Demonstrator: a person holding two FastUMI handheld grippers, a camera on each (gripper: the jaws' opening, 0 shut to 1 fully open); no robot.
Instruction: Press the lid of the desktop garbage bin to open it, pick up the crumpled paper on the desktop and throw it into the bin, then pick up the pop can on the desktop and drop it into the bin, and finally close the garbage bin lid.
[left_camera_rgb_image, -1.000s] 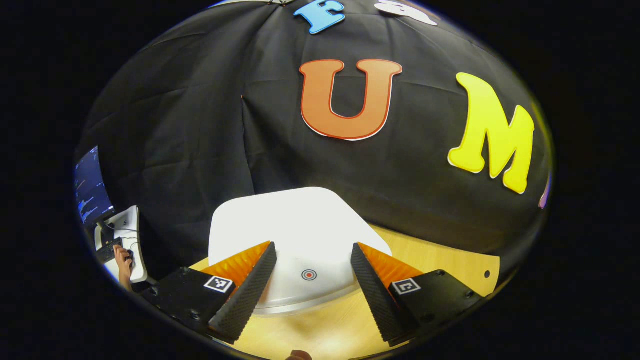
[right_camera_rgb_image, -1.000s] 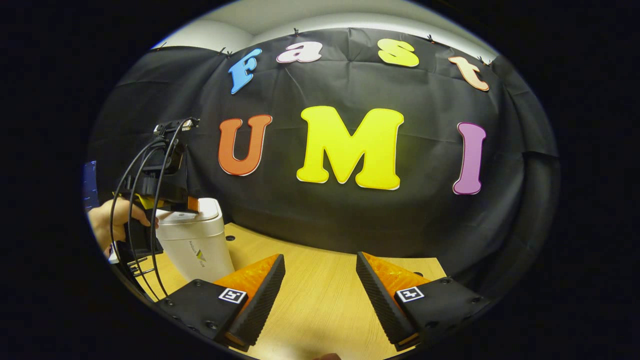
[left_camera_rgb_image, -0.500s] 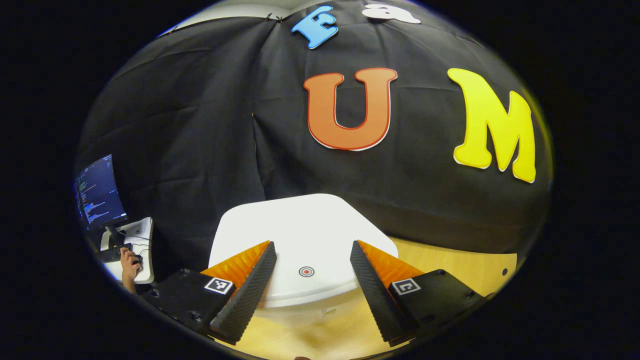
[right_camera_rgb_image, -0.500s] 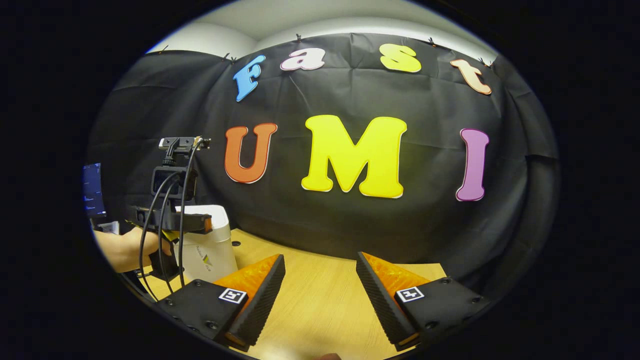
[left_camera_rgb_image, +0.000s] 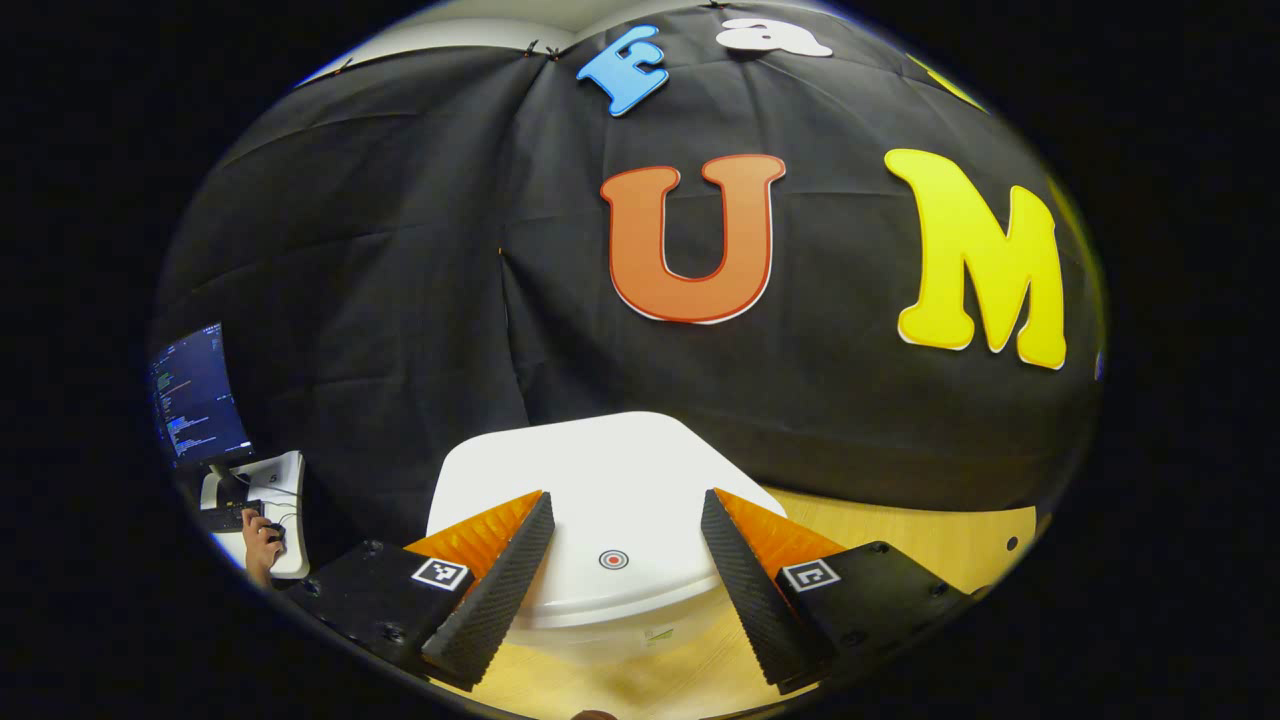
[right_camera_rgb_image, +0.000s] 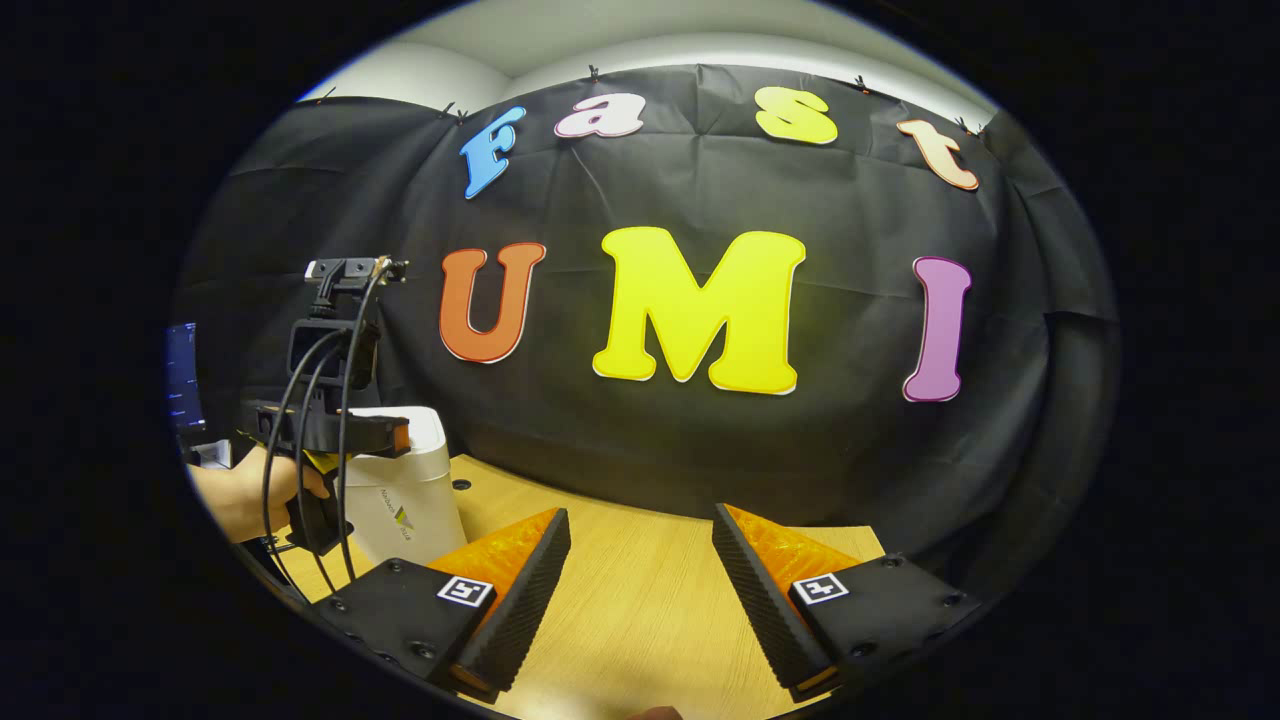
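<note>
Lid (left_camera_rgb_image: 600, 500) sits shut on the bin (right_camera_rgb_image: 400, 490) at the worktop's (right_camera_rgb_image: 640, 580) left; my left tongs (left_camera_rgb_image: 615, 570) hover spread over it, right tongs (right_camera_rgb_image: 640, 590) spread, idle (looks like the final close, can't confirm).

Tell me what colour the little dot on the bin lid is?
Red, ringed like a target, on the white plastic bin lid; the small round dot is clearest in the left gripper view.

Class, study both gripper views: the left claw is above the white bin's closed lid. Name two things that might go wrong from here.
1. The left claw is open over the lid, straddling its red target mark; pressing down like this, neither finger may hit the mark, so the lid may not open.
2. The bin stands free on the wooden desktop; an off-centre push could perhaps tip or slide it.
</note>
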